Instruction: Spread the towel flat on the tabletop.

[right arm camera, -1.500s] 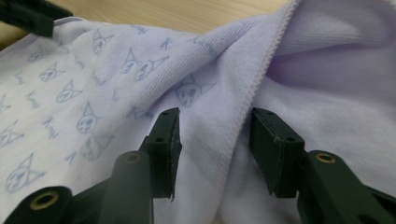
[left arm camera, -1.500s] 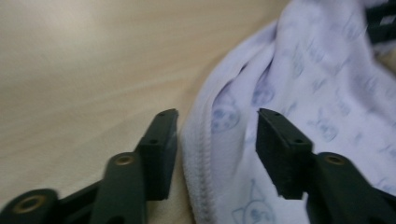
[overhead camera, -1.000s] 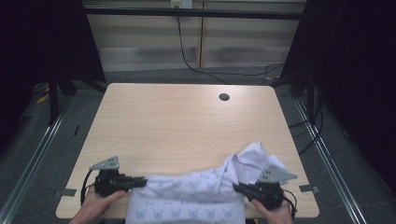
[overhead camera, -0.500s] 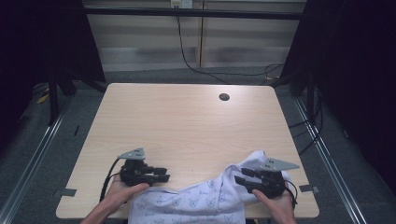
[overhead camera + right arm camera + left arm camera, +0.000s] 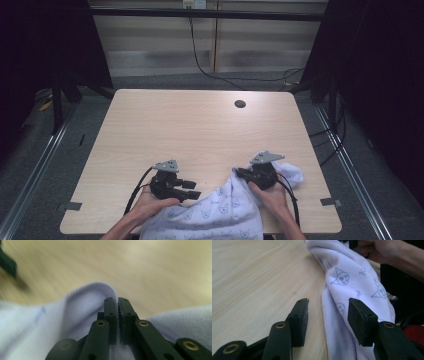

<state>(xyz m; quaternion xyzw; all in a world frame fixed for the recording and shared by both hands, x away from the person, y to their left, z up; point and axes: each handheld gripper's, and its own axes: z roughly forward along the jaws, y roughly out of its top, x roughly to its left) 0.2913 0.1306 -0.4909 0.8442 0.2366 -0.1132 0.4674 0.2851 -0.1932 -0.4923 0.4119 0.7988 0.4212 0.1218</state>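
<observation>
A white cloth printed with small cat faces (image 5: 215,212) lies bunched at the table's near edge, part of it hanging over. My left gripper (image 5: 195,190) points right at the cloth's left fold. Its jaws have just been opening. In the left gripper view that gripper (image 5: 328,305) stands open, with the cloth (image 5: 352,282) lying between the pads and neither pad pressing it. My right gripper (image 5: 239,173) points left at the top of the bunch. Its jaws have just been closing, and my right gripper (image 5: 117,302) is shut on the cloth's ribbed edge (image 5: 82,305).
The light wooden table (image 5: 200,130) stretches bare beyond the cloth, with a round cable hole (image 5: 240,104) near its far edge. A person's right hand (image 5: 382,250) is in the left gripper view's far corner. Dark frame posts and cables surround the table.
Both hands have moved inward toward each other, bunching the spread cloth into a heap. The left jaws let go and opened. The right jaws opened and shut again on the cloth's edge.
</observation>
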